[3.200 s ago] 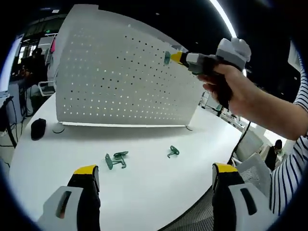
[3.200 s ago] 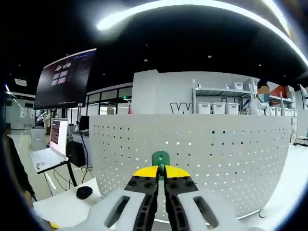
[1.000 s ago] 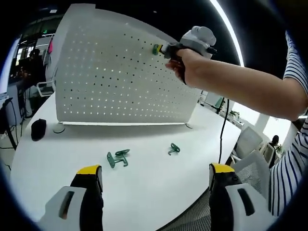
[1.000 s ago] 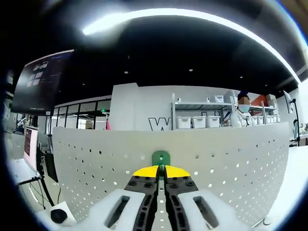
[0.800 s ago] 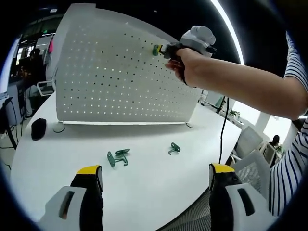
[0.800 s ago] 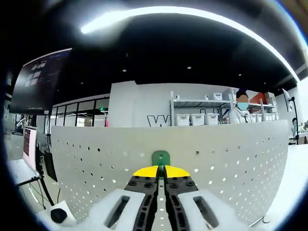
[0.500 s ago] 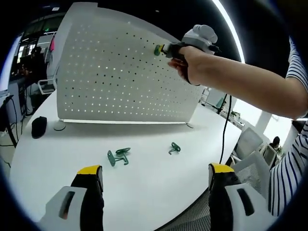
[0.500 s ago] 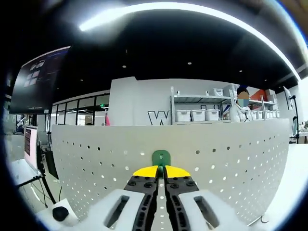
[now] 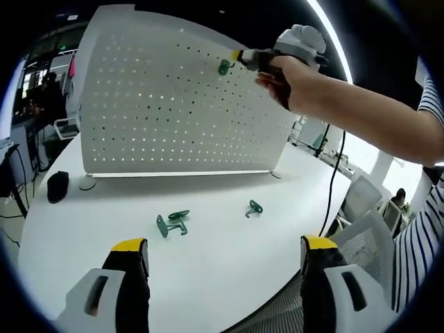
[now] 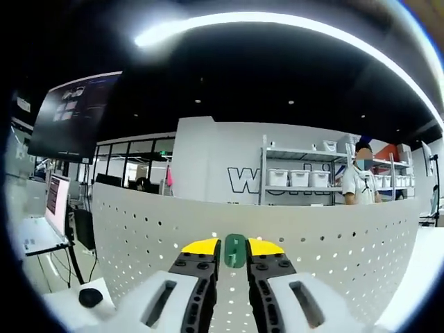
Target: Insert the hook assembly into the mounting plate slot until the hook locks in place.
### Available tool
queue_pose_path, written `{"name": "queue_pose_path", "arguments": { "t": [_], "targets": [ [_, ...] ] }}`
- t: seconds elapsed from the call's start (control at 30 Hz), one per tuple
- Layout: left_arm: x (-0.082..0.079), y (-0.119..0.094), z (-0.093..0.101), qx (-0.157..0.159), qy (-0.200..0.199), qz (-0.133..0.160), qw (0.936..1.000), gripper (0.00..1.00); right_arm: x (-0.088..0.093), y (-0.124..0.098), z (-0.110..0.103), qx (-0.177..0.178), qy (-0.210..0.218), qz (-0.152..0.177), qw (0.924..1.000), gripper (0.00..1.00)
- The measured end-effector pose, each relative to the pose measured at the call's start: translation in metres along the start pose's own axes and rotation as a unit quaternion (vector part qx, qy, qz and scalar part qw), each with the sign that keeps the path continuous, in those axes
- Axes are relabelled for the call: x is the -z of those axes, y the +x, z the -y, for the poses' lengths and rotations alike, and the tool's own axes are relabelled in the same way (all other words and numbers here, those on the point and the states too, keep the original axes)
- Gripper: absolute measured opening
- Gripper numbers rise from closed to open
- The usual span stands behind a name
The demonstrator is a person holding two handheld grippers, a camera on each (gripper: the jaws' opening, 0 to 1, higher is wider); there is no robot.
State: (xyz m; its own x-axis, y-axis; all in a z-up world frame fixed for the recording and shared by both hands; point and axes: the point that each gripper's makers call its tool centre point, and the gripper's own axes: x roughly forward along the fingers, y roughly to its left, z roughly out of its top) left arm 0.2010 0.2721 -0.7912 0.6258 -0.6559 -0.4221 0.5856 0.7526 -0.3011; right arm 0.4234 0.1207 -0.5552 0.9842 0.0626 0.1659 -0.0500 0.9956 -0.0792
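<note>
Right gripper (image 10: 234, 248): jaws slightly parted around green hook (image 10: 234, 250), grip uncertain.
Hook vs pegboard (image 9: 173, 104): dead ahead, at upper rows.
Left gripper (image 9: 222, 267): wide open, empty, low over table (image 9: 208, 257).

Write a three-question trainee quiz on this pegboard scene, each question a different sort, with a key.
1. True or false: the right gripper holds the green hook near the upper edge of the white pegboard.
2. How many loose green hooks lie on the table? A) one B) three C) five
3. Fill in: the left gripper is ____, holding nothing.

Key: 1 true; 2 B, two together and one apart; 3 open.
</note>
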Motion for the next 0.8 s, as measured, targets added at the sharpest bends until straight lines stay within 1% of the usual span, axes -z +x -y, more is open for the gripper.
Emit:
{"name": "queue_pose_path", "arguments": {
  "t": [0.1,0.2,0.33,0.43,0.5,0.57,0.63,0.67,0.7,0.8],
  "targets": [
    [-0.003,-0.001,0.0,-0.001,-0.001,0.007,1.0,0.94,-0.001,-0.012,0.002,-0.015,-0.012,-0.002,0.9998,0.13],
    [-0.001,-0.002,-0.001,-0.005,-0.003,0.004,1.0,0.93,0.002,-0.022,0.004,-0.028,-0.017,-0.008,0.9994,0.14],
    [-0.002,-0.002,-0.001,-0.007,0.001,0.005,1.0,0.93,0.014,-0.036,0.007,-0.047,-0.034,-0.025,0.998,0.14],
    [-0.001,-0.001,-0.001,-0.007,0.002,0.001,1.0,0.93,0.024,-0.046,0.011,-0.052,-0.04,-0.04,0.9971,0.14],
    [-0.001,-0.001,-0.002,-0.008,0.002,0.001,1.0,0.93,0.039,-0.053,0.017,-0.059,-0.051,-0.062,0.995,0.14],
    [-0.001,-0.001,-0.002,-0.008,0.003,0.0,1.0,0.93,0.048,-0.06,0.019,-0.066,-0.057,-0.072,0.9936,0.15],
    [-0.001,-0.001,-0.003,-0.009,0.003,-0.001,1.0,0.93,0.062,-0.07,0.02,-0.078,-0.072,-0.093,0.99,0.15],
    [-0.002,-0.001,-0.003,-0.01,0.003,-0.001,0.9999,0.93,0.066,-0.073,0.021,-0.081,-0.076,-0.097,0.9891,0.15],
    [-0.003,-0.001,-0.003,-0.01,0.001,0.001,1.0,0.93,0.074,-0.08,0.024,-0.085,-0.081,-0.11,0.9869,0.15],
    [-0.005,-0.002,-0.002,-0.008,-0.002,0.007,0.9999,0.94,0.092,-0.095,0.037,-0.077,-0.09,-0.135,0.9837,0.15]
  ]
}}
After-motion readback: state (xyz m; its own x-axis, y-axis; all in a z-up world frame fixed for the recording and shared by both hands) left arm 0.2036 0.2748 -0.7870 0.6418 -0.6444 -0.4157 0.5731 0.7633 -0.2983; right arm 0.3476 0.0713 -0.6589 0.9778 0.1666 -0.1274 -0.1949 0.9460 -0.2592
